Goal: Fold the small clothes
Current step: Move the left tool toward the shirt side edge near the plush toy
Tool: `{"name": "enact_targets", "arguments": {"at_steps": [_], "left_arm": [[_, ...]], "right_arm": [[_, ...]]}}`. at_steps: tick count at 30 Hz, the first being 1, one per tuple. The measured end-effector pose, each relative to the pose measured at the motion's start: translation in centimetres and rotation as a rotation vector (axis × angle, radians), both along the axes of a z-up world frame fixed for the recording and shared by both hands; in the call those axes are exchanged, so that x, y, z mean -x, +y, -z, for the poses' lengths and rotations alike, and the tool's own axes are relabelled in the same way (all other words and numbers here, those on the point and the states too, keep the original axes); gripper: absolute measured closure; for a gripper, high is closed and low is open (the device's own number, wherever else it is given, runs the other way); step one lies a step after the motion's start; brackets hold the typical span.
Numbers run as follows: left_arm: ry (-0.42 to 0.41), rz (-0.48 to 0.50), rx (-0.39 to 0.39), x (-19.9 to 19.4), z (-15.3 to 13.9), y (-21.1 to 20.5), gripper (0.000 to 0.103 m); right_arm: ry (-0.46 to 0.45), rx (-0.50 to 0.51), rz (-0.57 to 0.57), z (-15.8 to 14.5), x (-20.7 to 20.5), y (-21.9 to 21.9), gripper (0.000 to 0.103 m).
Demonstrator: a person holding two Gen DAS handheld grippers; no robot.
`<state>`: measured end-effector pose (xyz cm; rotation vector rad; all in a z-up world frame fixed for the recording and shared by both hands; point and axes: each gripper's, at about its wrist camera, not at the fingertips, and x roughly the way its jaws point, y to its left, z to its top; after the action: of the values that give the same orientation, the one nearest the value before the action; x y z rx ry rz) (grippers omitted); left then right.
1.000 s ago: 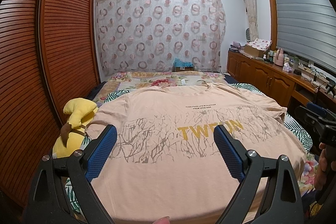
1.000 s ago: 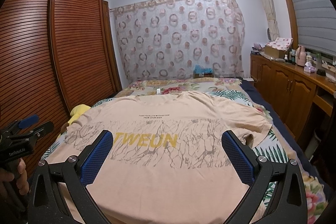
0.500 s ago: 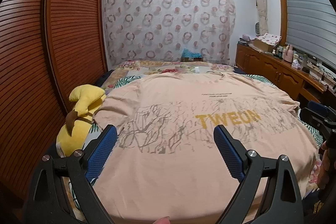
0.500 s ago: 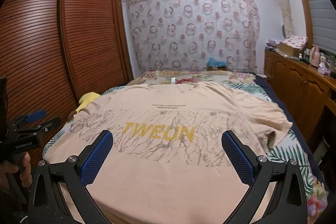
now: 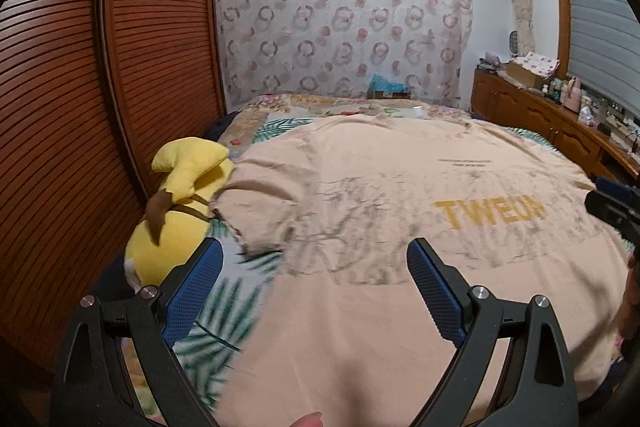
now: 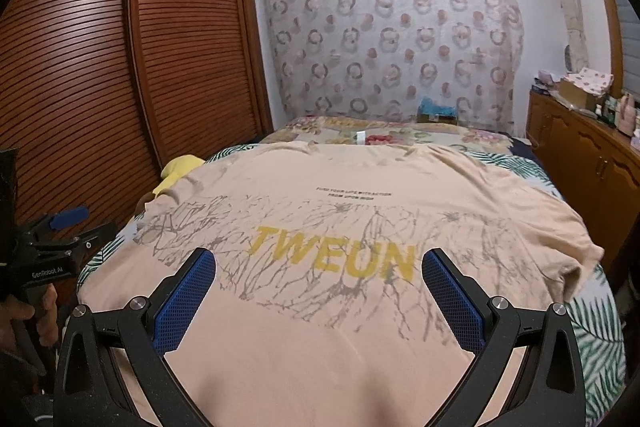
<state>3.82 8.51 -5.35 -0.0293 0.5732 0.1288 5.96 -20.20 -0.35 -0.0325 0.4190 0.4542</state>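
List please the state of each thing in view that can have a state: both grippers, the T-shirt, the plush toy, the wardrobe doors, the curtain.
left gripper: open, holding nothing.
right gripper: open, holding nothing.
T-shirt: spread flat on the bed, print up, not yet folded.
yellow plush toy: lying beside the shirt's sleeve.
wardrobe doors: shut.
curtain: drawn across.
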Motion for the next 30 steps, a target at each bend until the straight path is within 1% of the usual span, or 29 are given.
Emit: {"name": "enact_targets", "arguments": {"at_steps": [4,6,7,10,16,21,26,27,29,30], "left_arm": [[0.015,-0.028,-0.018,-1.2,-0.1,2.4,0.009],[0.021,-0.034,-0.011,-1.8,-0.1,3.5,0.009],[0.025,-0.034,-0.002,-2.2,-0.2,4.2,0.009],[0.048,-0.031,0.036,-3.3,0.0,6.1,0.009],[0.132,0.005,0.108,-5.7,1.3,8.5,0.009],[0.195,0.016,0.168,-7.9,2.4,9.8,0.018],[0.261,0.002,0.224,-10.3,3.2,11.7,0.037],[0.267,-0.001,0.233,-10.6,3.4,12.0,0.039],[0.286,-0.006,0.257,-11.5,3.9,12.7,0.046],[0.295,-0.012,0.272,-11.9,4.1,13.0,0.047]], "right_arm": [[0.027,-0.007,-0.076,-0.4,-2.0,0.5,0.001],[0.042,-0.001,-0.094,-0.5,-3.1,0.6,0.002],[0.056,0.002,-0.108,-0.4,-3.7,0.6,0.004],[0.098,0.013,-0.137,-0.4,-5.9,0.5,0.004],[0.16,0.047,-0.174,-0.6,-9.5,1.1,0.005],[0.205,0.077,-0.207,-1.3,-12.6,3.1,0.005],[0.219,0.098,-0.221,-2.4,-15.1,4.4,0.005],[0.225,0.099,-0.224,-2.5,-15.7,4.7,0.005],[0.239,0.1,-0.231,-2.5,-17.0,5.4,0.005],[0.246,0.104,-0.233,-2.4,-17.6,5.8,0.005]]}}
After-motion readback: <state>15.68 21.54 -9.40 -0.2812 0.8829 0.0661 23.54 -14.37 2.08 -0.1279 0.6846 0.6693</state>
